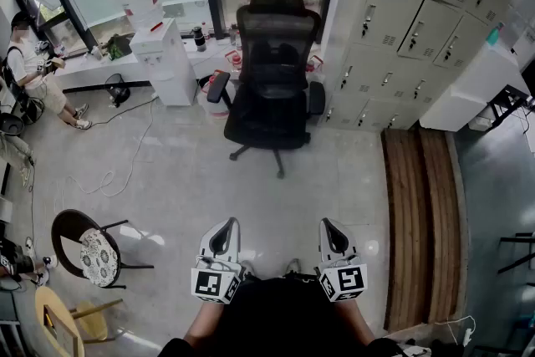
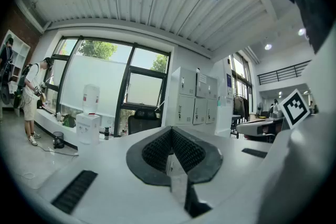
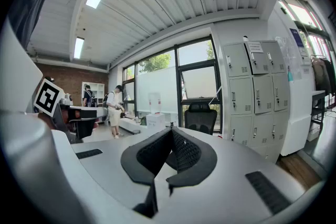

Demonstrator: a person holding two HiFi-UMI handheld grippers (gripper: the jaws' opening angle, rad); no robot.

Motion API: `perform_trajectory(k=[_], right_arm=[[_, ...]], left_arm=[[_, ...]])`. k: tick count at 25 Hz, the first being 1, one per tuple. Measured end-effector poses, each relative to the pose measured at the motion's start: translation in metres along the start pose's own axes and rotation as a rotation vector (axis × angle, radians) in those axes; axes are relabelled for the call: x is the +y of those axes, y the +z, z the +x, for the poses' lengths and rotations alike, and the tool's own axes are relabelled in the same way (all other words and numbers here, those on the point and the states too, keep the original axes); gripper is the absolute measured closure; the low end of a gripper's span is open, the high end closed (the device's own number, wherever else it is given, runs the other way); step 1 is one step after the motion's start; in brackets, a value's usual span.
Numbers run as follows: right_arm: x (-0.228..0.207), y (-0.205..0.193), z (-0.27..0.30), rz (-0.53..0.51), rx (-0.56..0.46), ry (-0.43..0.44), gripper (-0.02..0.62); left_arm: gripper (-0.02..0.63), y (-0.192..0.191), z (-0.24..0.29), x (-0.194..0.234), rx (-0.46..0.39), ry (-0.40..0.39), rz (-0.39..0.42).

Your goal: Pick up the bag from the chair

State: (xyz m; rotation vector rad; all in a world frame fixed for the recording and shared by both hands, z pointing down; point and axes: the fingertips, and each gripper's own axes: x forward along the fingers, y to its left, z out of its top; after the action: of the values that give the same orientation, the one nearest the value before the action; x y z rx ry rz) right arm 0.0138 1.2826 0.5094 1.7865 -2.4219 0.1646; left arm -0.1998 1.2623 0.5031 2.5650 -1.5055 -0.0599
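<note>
A black mesh office chair (image 1: pixel 272 79) stands by the window, well ahead of me; it also shows small and distant as the chair (image 2: pixel 143 124) past the left jaws and as the chair (image 3: pixel 202 117) past the right jaws. Against its dark seat I cannot make out a bag. My left gripper (image 1: pixel 224 230) and right gripper (image 1: pixel 333 232) are held side by side low in the head view, far short of the chair. Both point toward it. The left gripper (image 2: pixel 171 131) and the right gripper (image 3: pixel 171 131) are shut with nothing between their pads.
A white water dispenser (image 1: pixel 163 54) stands left of the chair, grey lockers (image 1: pixel 418 12) to its right. Wooden planks (image 1: pixel 422 221) lie along the right. A small cushioned chair (image 1: pixel 96 255), a floor cable (image 1: pixel 109 171) and a person (image 1: pixel 38 71) are on the left.
</note>
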Motion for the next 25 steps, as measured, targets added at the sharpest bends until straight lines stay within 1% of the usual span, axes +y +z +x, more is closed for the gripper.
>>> perform_trajectory(k=[13, 15, 18, 19, 20, 21, 22, 25], right_arm=[[0.003, -0.002, -0.006, -0.007, 0.01, 0.011, 0.595], [0.002, -0.001, -0.007, -0.003, -0.002, 0.012, 0.595], [0.003, 0.003, -0.008, 0.011, -0.029, 0.021, 0.594], [0.003, 0.003, -0.008, 0.015, -0.033, 0.024, 0.589], [0.002, 0.003, -0.008, 0.018, -0.032, 0.026, 0.541], [0.001, 0.002, -0.008, 0.02, -0.028, 0.025, 0.484], [0.0, 0.0, -0.007, 0.021, -0.022, 0.025, 0.46], [-0.002, -0.006, -0.008, 0.025, -0.009, 0.035, 0.457]], left_arm=[[0.606, -0.008, -0.005, -0.001, 0.011, 0.01, -0.011], [0.606, -0.008, -0.006, -0.003, 0.007, -0.005, -0.01], [0.606, -0.001, -0.007, -0.012, -0.033, -0.051, -0.015], [0.585, 0.001, -0.007, -0.014, -0.045, -0.058, -0.02], [0.49, 0.0, -0.005, -0.015, -0.047, -0.06, -0.023], [0.421, -0.001, -0.004, -0.016, -0.039, -0.059, -0.019], [0.413, -0.004, -0.002, -0.017, -0.027, -0.059, -0.012], [0.413, -0.012, 0.001, -0.021, 0.008, -0.067, 0.007]])
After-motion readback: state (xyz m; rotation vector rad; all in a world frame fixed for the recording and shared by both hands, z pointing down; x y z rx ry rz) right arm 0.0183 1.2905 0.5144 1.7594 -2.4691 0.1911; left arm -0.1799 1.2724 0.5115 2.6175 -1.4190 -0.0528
